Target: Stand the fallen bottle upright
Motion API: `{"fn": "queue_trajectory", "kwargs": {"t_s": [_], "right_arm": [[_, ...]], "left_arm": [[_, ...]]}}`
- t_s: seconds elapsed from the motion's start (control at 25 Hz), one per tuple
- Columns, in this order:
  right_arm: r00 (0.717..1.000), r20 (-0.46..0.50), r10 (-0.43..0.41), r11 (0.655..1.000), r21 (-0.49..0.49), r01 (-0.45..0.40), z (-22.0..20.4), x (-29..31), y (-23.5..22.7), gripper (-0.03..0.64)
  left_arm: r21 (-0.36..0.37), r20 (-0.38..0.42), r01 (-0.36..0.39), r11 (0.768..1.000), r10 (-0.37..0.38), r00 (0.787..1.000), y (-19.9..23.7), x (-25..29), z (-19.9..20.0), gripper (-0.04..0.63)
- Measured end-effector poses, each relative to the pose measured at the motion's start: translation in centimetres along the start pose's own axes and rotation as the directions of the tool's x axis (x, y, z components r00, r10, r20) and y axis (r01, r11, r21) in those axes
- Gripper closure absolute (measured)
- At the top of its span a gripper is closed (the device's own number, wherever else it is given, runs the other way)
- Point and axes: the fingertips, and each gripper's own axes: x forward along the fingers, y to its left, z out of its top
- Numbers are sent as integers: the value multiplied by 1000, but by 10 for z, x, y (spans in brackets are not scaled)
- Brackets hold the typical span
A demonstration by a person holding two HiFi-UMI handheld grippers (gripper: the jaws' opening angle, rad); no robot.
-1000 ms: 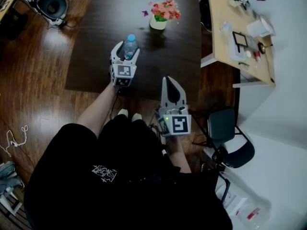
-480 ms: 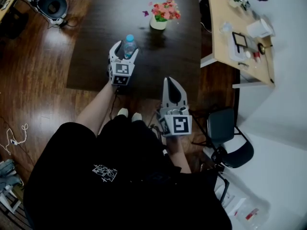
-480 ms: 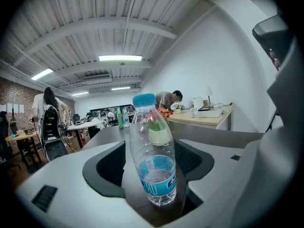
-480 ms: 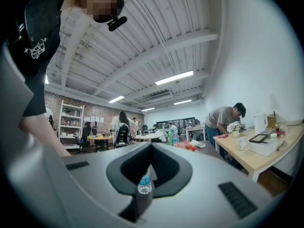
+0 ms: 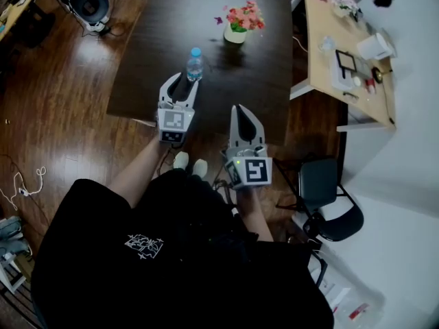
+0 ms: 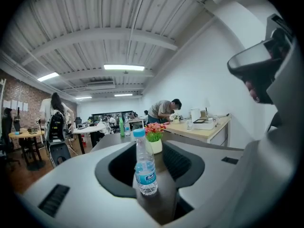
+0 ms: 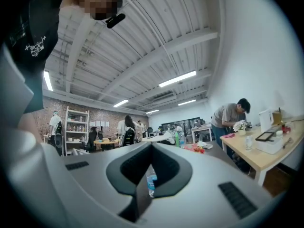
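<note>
A clear water bottle with a blue cap and blue label stands upright on the dark table. My left gripper hovers just short of it, over the table's near edge. Its jaws are closing with nothing between them. In the left gripper view the bottle stands free beyond the jaw tips, touched by neither pad. My right gripper hangs off the table's near edge, to the right of the left one, its jaws meeting in a point. Through its jaws a slice of the bottle shows far off.
A white pot of pink flowers stands on the table behind the bottle. A light wooden desk with clutter is at the right, where a person bends over it. A black chair stands near my right side.
The left gripper has drawn back from the bottle toward me and risen. The bottle, earlier between its jaws, now stands alone. The right gripper has barely shifted.
</note>
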Motion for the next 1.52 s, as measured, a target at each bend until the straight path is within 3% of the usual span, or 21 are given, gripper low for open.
{"fn": "queue_trajectory", "kwargs": {"t_s": [0.08,0.16,0.36,0.88,1.12,1.52], "right_arm": [[1000,9,3,1000,2,-3,2,-2,7,606],[1000,20,6,1000,4,-6,4,-6,14,606],[999,40,-7,1000,14,7,12,-17,14,606],[997,79,24,1000,8,-25,26,-44,46,606],[995,102,-5,1000,-26,8,30,-76,91,606],[977,157,-145,986,-55,156,16,-161,202,606]], "left_arm": [[-14,28,-15,1000,16,999,-5,-29,15,544],[-30,72,-25,999,27,997,-9,-57,32,609],[-78,142,15,997,-3,990,-26,-102,67,611],[-62,209,-4,998,17,978,-28,-152,97,609],[-65,246,47,997,-30,969,-29,-206,96,609],[-23,310,152,988,-138,941,-24,-335,79,611]]}}
